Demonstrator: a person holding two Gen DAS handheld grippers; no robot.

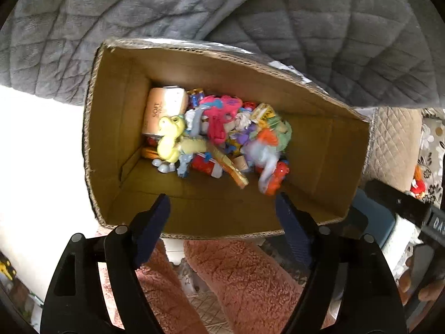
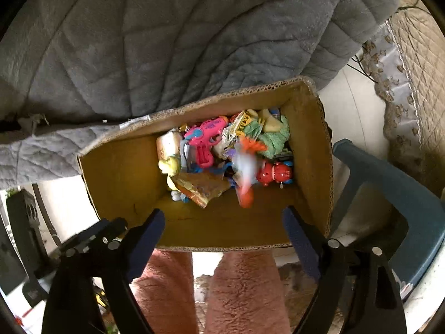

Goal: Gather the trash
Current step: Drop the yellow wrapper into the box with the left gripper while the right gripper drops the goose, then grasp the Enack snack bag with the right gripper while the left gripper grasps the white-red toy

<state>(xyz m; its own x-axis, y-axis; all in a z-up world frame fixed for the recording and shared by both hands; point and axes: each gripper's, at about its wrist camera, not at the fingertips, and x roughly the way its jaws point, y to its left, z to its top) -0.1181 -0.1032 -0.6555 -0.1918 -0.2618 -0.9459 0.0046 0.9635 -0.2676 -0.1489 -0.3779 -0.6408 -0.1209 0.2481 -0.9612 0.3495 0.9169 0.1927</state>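
An open cardboard box (image 1: 116,128) stands on the floor below both grippers; it also shows in the right wrist view (image 2: 116,172). It holds a pile of small toys and wrappers: a pink toy gun (image 1: 219,117) (image 2: 207,139), a yellow frog toy (image 1: 172,136) (image 2: 168,165), a red toy (image 2: 274,174) and a tan carton (image 1: 165,107). A blurred white and orange item (image 1: 265,158) (image 2: 244,172) is in mid-air over the pile. My left gripper (image 1: 222,208) is open and empty above the box's near edge. My right gripper (image 2: 224,222) is open and empty above the same edge.
A grey quilted blanket (image 1: 194,8) (image 2: 167,41) hangs behind the box. Pink fleece legs (image 1: 244,275) (image 2: 239,289) are below the grippers. A teal plastic stool (image 2: 389,194) stands right of the box. A beige quilted cover (image 1: 392,144) lies at the right.
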